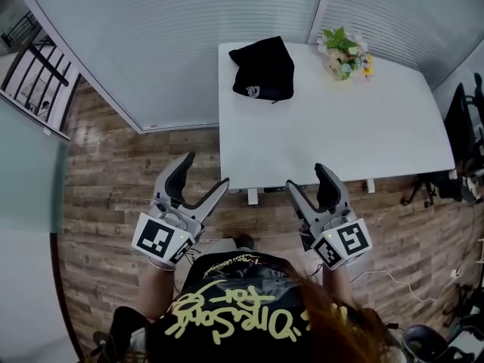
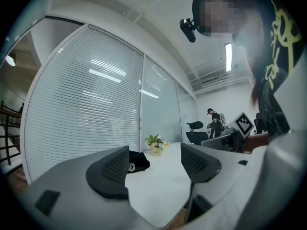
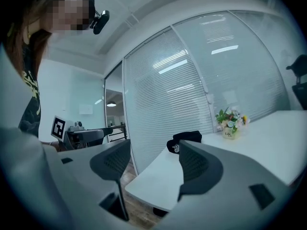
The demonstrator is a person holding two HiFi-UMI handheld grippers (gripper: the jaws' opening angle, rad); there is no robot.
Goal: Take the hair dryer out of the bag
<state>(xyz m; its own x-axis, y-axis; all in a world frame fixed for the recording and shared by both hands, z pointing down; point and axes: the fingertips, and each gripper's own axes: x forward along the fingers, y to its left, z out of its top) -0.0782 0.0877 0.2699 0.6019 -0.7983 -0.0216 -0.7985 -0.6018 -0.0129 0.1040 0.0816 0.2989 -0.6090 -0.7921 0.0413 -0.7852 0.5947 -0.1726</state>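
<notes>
A black bag (image 1: 263,69) lies closed at the far left corner of the white table (image 1: 340,134); no hair dryer shows. Both grippers hover in front of the table's near edge, well short of the bag. My left gripper (image 1: 207,169) is open with nothing between its jaws, off the table's left corner. My right gripper (image 1: 304,175) is open and empty too, by the near edge. The left gripper view shows the bag (image 2: 136,163) past the left gripper (image 2: 153,164). In the right gripper view the bag (image 3: 184,140) sits beyond the right gripper (image 3: 153,164).
A small pot of flowers (image 1: 342,54) stands at the table's far edge, right of the bag. Glass walls with blinds (image 1: 189,36) run behind and left of the table. Office chairs (image 1: 461,127) stand to the right, on the wood floor (image 1: 113,180).
</notes>
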